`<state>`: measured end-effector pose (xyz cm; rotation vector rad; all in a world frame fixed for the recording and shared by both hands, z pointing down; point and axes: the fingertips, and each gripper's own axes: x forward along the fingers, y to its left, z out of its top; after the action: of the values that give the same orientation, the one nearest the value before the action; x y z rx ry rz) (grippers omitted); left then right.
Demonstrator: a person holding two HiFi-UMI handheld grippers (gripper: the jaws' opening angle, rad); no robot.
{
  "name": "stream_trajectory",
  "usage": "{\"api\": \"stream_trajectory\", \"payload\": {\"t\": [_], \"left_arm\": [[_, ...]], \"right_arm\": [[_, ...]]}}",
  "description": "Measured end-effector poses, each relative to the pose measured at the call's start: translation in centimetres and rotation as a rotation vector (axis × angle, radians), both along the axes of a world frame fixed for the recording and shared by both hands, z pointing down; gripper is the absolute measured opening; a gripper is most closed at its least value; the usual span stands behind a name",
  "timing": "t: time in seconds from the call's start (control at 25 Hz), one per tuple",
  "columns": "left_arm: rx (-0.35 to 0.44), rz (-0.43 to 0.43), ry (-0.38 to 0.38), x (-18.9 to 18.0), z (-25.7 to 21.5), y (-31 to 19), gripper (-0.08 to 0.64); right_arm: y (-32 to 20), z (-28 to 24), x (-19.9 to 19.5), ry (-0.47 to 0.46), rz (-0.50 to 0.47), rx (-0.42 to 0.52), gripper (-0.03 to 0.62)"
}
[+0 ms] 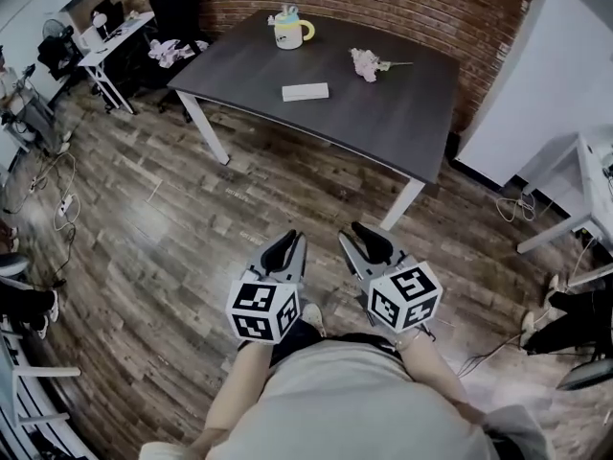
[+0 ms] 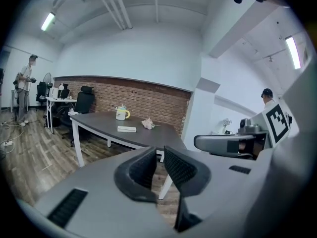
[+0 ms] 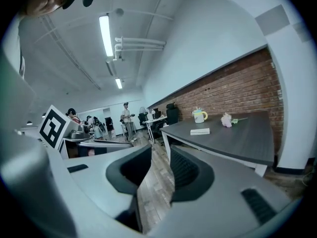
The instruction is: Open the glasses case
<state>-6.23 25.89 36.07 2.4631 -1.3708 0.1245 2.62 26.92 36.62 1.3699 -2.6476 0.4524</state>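
**Both grippers empty, glasses case far ahead on the desk**

The left gripper (image 1: 290,243) and the right gripper (image 1: 356,241) are held side by side in front of the person's body, over the wooden floor (image 1: 182,238), and neither touches anything. In the left gripper view the jaws stand a narrow gap apart, with only floor and a desk leg showing between them. In the right gripper view the jaws are a little wider apart, with bare floorboards in the gap.

The glasses case (image 1: 306,92), a flat white oblong, lies on the dark desk (image 1: 393,123) well ahead of both grippers, roughly in line with the left one. It is too small to tell how its lid sits. Beyond the case, farther from the grippers, stands a mug (image 1: 289,31) with a yellow handle. A pink flower (image 1: 365,62) lies ahead of the right gripper, apart from the case.
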Motion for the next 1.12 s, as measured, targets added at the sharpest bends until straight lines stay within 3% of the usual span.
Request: {"api": "stream_trajectory", "payload": {"t": [0.24, 0.56, 0.84, 1.12], "left_arm": [[-0.003, 0.031, 0.006, -2.2, 0.3, -4.4, 0.063], [-0.073, 0.049, 0.033, -3.0, 2.5, -7.3, 0.063], [-0.103, 0.009, 0.044, -4.3, 3.4, -10.8, 0.063], [-0.117, -0.048, 0.045, -4.3, 4.1, -18.3, 0.063]], "right_arm": [[-4.4, -0.3, -2.6, 0.013, 0.024, 0.011, 0.112], [-7.4, 1.7, -2.8, 0.052, 0.051, -0.061, 0.112], [-12.1, 2.4, -3.2, 0.056, 0.036, -0.084, 0.112], [-19.8, 3.1, -3.2, 0.058, -0.019, -0.088, 0.112]]}}
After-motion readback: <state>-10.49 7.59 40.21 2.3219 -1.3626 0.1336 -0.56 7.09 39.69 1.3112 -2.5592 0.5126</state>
